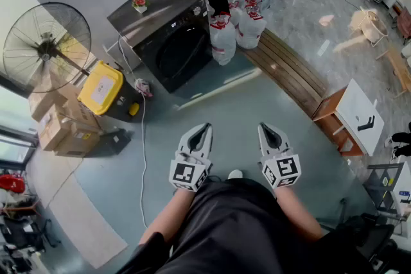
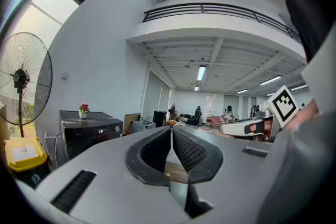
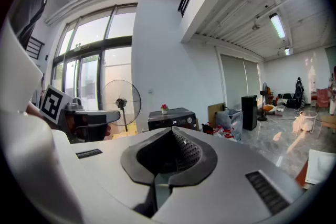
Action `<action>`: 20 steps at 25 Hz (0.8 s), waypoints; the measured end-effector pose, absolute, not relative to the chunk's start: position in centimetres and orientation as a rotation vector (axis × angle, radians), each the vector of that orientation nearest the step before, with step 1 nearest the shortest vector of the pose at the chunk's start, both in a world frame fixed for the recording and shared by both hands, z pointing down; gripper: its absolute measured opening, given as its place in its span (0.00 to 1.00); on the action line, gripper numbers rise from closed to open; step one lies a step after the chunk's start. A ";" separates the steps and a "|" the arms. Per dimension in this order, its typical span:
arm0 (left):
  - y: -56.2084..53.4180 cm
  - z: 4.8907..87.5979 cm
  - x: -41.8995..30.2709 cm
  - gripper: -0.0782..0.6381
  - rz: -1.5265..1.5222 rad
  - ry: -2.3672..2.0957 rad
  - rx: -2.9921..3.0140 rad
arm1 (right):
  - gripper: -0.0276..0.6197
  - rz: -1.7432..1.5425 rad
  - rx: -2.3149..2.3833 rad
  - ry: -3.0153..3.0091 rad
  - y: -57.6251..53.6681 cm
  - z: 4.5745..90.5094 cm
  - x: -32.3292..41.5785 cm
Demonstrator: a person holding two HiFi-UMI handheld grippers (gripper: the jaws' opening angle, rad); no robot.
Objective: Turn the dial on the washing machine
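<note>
At the far left stands the fan [image 1: 45, 42], then the yellow bin [image 1: 101, 88]. Next comes the washing machine [image 1: 170, 35], against the wall with a small flower pot [image 1: 139, 2] on its lid. It is well apart from us, across open floor. The dial [image 2: 117, 129] looks to us like the small round knob at the right end of the control strip. It is too small here to make out any ridges.

We judge it a stiff, rigid plastic knob fixed to the panel. It should be light to turn, probably with clicks, and smooth enough to slip under flat pads. We would take it across its rim, one jaw on each side, squarely from the front, and roll the wrist.

Nearer us, our left gripper [image 1: 204, 128] has its jaws pressed together with nothing between them. To its right, the right gripper [image 1: 265, 128] is likewise closed tight and empty. Either one must open before it can take the knob.
</note>
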State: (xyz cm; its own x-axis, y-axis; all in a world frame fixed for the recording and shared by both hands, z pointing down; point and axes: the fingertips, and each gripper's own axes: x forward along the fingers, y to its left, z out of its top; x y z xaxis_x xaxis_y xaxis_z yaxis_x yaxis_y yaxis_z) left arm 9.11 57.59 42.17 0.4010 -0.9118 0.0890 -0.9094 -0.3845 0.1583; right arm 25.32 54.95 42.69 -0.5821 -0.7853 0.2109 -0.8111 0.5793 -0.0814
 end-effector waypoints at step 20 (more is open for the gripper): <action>59.5 42.1 11.3 0.13 -0.013 -1.573 2.506 | 0.05 0.345 1.336 -2.664 56.8 44.0 27.2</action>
